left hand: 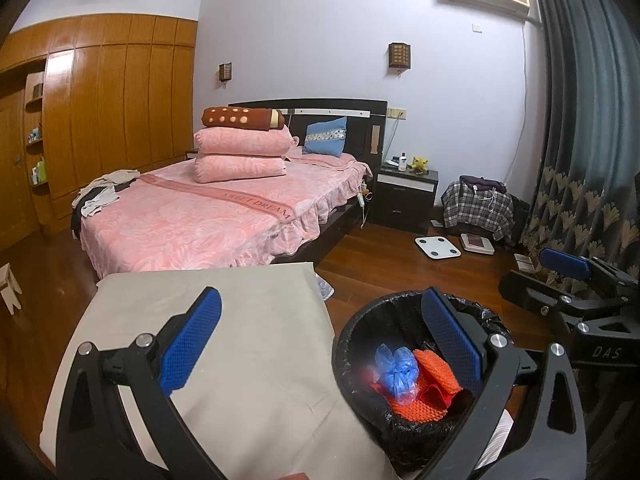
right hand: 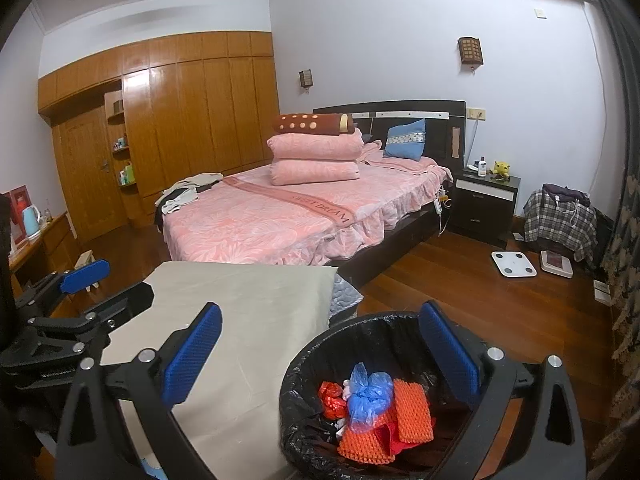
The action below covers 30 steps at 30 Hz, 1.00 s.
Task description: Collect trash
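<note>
A round bin with a black liner point(left hand: 352, 340) point(right hand: 296, 368) stands on the floor beside a table under a beige cloth point(left hand: 224, 340) point(right hand: 248, 320). Inside lie a crumpled blue plastic bag point(left hand: 396, 372) point(right hand: 368, 396), orange foam netting point(left hand: 436, 372) point(right hand: 412, 412) and a red wrapper point(right hand: 330, 398). My left gripper point(left hand: 320, 340) is open and empty, one finger over the cloth, the other over the bin. My right gripper point(right hand: 320, 354) is open and empty, straddling the bin's left rim. Each gripper shows at the other view's edge.
A pink bed point(right hand: 304, 208) with stacked pillows stands behind the table. A dark nightstand point(right hand: 484, 204), a white scale point(right hand: 514, 264), a plaid-covered seat point(right hand: 560, 220) and a curtain point(left hand: 588, 120) are to the right. A wardrobe point(right hand: 180, 120) lines the left wall.
</note>
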### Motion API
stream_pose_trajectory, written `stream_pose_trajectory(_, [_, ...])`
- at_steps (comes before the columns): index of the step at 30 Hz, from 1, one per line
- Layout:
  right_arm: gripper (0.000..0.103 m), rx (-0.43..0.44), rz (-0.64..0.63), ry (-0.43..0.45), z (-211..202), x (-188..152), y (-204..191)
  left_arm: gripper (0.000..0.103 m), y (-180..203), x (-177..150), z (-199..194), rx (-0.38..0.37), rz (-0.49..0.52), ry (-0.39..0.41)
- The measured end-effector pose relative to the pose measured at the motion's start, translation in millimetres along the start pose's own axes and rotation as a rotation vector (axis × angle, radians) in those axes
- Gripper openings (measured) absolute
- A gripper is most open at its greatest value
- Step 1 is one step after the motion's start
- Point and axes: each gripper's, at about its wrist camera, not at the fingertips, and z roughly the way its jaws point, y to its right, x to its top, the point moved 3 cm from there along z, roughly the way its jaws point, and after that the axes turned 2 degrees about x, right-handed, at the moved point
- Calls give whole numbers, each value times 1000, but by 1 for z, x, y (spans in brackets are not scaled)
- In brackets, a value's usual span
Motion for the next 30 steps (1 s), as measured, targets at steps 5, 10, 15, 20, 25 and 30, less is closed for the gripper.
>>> stream_pose_trajectory(5, [97, 1, -1, 0, 0, 0, 0, 97, 0, 0, 0, 0, 0, -2])
stream_pose_trajectory(10, [97, 0, -1, 0, 0, 0, 0, 97, 0, 0, 0, 0, -1, -1])
stream_pose_trajectory(15, [97, 1, 0, -1, 0, 0, -1, 97, 0, 0, 0, 0, -1, -1])
stream_pose_trajectory(20, [97, 2, 0, 0, 0, 0, -1, 97, -1, 0, -1, 1, 0, -2])
stream_pose_trajectory(25, [97, 4, -2, -2, 2, -2, -4, 97, 0, 1, -1, 1, -1, -2])
stream_pose_trajectory(30, [97, 4, -1, -2, 2, -2, -4, 97, 0, 1, -1, 0, 0, -3])
